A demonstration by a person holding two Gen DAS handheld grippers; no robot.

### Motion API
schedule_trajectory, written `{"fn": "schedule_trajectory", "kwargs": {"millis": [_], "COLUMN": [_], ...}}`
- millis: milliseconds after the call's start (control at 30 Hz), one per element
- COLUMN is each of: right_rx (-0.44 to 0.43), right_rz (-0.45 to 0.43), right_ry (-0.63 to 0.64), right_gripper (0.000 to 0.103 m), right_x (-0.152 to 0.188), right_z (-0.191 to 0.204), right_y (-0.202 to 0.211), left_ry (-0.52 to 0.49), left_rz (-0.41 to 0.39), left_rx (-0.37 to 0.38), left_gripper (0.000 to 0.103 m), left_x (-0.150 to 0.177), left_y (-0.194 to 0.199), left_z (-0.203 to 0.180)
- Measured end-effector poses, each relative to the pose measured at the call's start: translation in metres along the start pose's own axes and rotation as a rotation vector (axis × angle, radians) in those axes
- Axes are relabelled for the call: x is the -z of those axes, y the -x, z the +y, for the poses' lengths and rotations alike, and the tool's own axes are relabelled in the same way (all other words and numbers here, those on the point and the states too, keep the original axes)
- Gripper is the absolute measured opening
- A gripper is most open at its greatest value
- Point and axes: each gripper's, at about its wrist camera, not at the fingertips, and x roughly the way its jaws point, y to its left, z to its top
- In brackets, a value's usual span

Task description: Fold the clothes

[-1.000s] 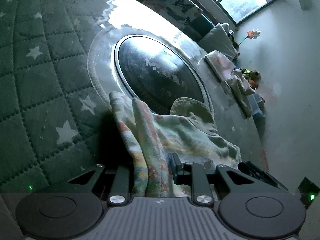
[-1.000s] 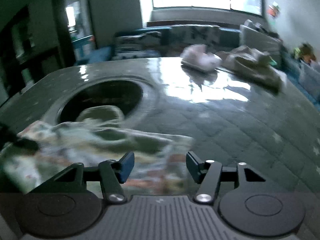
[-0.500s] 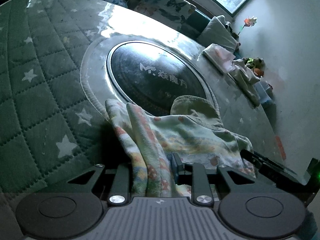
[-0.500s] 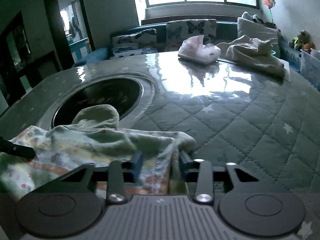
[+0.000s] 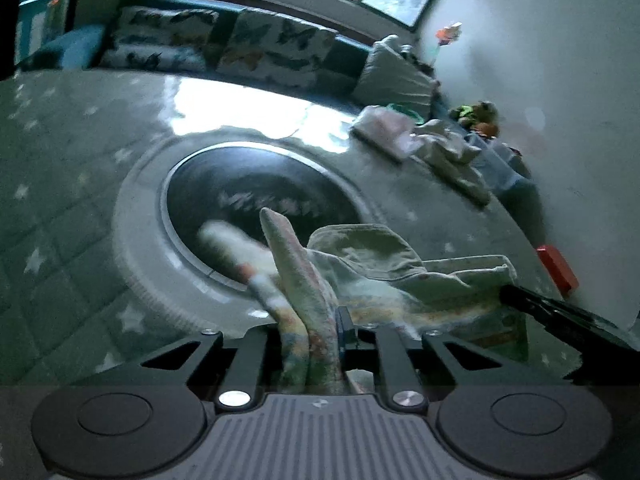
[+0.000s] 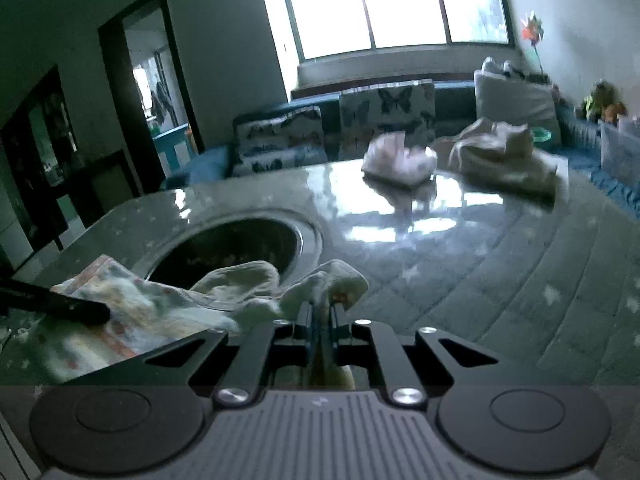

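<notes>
- The left gripper (image 5: 310,334) has its jaws pinching a bunched edge of the garment (image 5: 404,276), a small printed piece with a plain hood or collar part on top.
- The right gripper (image 6: 322,320) has its jaws pressed nearly together on another edge of the same garment (image 6: 160,308); a tuft of cloth pokes up just past the tips.
- The garment sits low over the near part of the table (image 5: 60,184), partly lifted, stretched between the 2 grippers and sagging in the middle.
- Its long axis runs from one pair of jaws to the other: in the left view the cloth trails off to the right toward the other gripper's dark finger; in the right view it trails left.
- Neither hand is nearer; each already holds an end. My judgement: the coming move turns on keeping this span taut and level while it is laid flat or doubled over.
- Risk, as a guess: the left grip takes a thick wad, so layers could slip unevenly.
- The table wears a quilted green cover with stars, under a glossy sheet, with a round dark inset (image 5: 256,204) just beyond the garment.
- At the far edge lie 2 other cloth piles (image 6: 400,158); behind stand a sofa with butterfly cushions (image 6: 386,116) and a bright window (image 6: 384,4).
</notes>
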Motion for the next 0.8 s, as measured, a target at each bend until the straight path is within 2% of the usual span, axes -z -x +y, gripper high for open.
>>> {"fn": "schedule_trajectory", "kwargs": {"millis": [200, 567, 800], "right_rx": [0.05, 0.197, 0.285], "right_rz": [-0.045, -0.136, -0.168], "right_ry": [0.012, -0.004, -0.035], "right_gripper": [0.007, 0.007, 0.007], "right_x": [-0.013, -0.04, -0.045], "right_z": [-0.01, -0.056, -0.084], "right_y": [0.019, 0.054, 0.071], "left_ry": [-0.071, -0.175, -0.231], "left_rz": [-0.008, 0.0, 0.012], "left_rx": [0.026, 0.113, 0.175], "left_gripper": [0.015, 0.015, 0.015], "left_x": [-0.022, -0.061, -0.075], "left_y": [-0.014, -0.054, -0.082], "left_z": [-0.031, -0.095, -0.132]}}
